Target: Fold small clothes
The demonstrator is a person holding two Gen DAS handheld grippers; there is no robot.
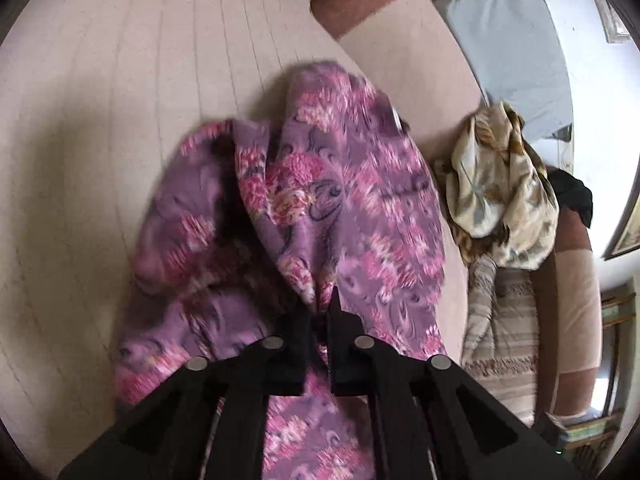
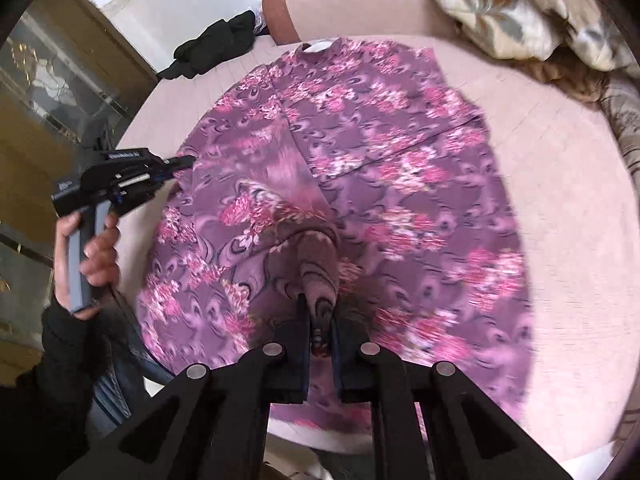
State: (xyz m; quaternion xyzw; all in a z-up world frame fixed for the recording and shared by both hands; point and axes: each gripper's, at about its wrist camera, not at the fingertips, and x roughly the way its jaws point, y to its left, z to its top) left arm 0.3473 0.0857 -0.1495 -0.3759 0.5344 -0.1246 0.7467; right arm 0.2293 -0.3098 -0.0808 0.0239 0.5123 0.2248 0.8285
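Left wrist view: a pale pink ribbed sofa seat (image 1: 120, 100) fills the background. The purple floral garment (image 1: 340, 184) lies on it, near a beige patterned pile of clothes (image 1: 500, 192) beside the garment's far edge. The left gripper (image 1: 320, 312) points steeply down at the garment, jaws pressed together on a pinch of its fabric.

Right wrist view: the garment (image 2: 400, 152) is spread across the seat. The right gripper (image 2: 322, 320) has its jaws clamped on a bunched fold of the garment's near edge. Beside the garment, a hand (image 2: 88, 252) holds the left gripper's handle, nose against the cloth.

Procedure: lift both pinched points together, keep the edge taut, and lay it evenly over the garment's far half.
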